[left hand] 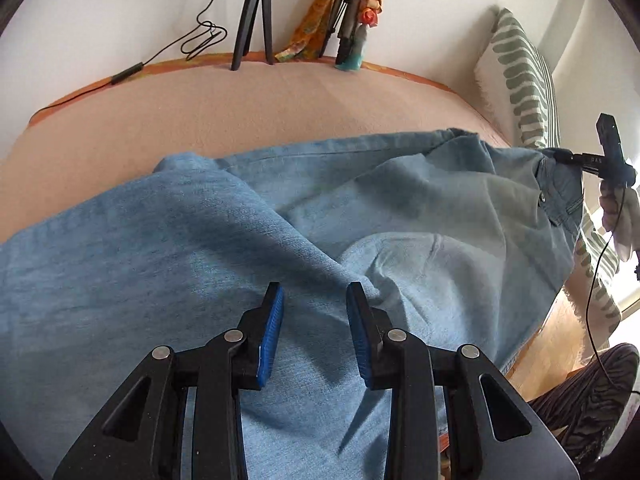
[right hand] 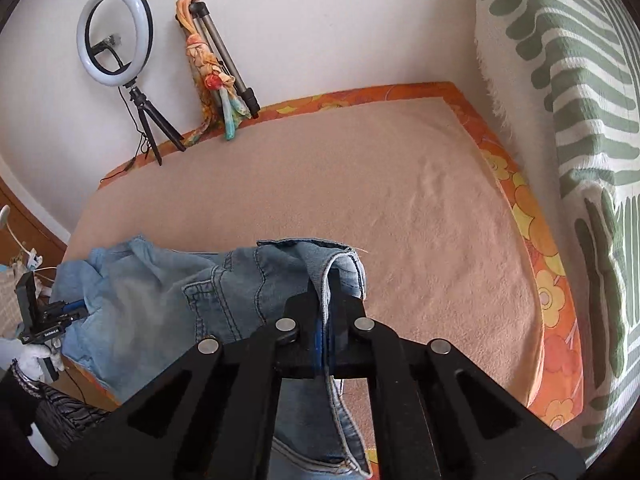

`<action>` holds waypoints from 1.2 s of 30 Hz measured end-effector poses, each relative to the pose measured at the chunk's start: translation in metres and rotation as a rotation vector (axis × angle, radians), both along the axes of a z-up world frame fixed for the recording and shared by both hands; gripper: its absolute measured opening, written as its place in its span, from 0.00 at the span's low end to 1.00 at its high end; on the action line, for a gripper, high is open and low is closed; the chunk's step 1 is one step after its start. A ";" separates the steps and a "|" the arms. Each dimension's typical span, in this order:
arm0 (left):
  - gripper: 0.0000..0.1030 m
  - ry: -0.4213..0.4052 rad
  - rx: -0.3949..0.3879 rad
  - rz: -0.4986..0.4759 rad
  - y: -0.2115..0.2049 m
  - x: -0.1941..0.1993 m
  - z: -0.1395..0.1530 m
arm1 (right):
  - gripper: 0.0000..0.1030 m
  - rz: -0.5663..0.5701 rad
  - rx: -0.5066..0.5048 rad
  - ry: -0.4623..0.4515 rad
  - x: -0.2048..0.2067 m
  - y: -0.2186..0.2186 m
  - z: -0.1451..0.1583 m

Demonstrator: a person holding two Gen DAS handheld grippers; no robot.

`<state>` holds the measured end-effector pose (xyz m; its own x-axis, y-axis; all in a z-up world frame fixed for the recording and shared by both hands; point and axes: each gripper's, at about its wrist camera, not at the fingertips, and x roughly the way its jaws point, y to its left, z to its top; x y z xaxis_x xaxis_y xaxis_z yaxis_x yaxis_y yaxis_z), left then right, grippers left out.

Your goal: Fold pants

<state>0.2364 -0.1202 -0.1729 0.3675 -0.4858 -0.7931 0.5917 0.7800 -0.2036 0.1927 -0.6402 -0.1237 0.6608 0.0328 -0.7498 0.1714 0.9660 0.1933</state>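
The right gripper [right hand: 326, 280] is pinching the waistband of the jeans [left hand: 280, 216] sprawling across the bed [left hand: 240, 100]. The left gripper [left hand: 315, 300] is hovering, its fingers parted and empty, over a leg; grabbing the hem seems wisest.

The jeans [left hand: 280, 216] lie on the bed [left hand: 200, 120] beneath and ahead of the left gripper [left hand: 315, 304]. Beyond them, a tripod [left hand: 252, 20] stands at the wall [left hand: 100, 8]; a pillow [left hand: 520, 80] lies ahead right.
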 end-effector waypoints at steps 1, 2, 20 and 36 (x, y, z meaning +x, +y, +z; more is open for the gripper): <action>0.30 -0.008 0.000 0.008 0.000 0.001 0.002 | 0.00 0.002 -0.030 0.036 0.004 0.001 -0.014; 0.29 -0.009 -0.008 0.016 0.003 0.002 0.005 | 0.02 0.009 -0.062 0.081 0.007 0.003 -0.028; 0.30 -0.045 -0.015 0.382 0.147 0.059 0.009 | 0.38 0.298 -0.220 -0.107 0.049 0.140 0.002; 0.30 0.022 0.003 0.705 0.266 0.067 -0.031 | 0.32 0.572 -0.326 0.038 0.122 0.231 -0.072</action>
<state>0.3033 0.1457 -0.2044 0.5774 -0.1354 -0.8052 -0.0593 0.9766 -0.2067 0.3152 -0.4093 -0.1956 0.5797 0.1386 -0.8030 -0.3853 0.9149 -0.1203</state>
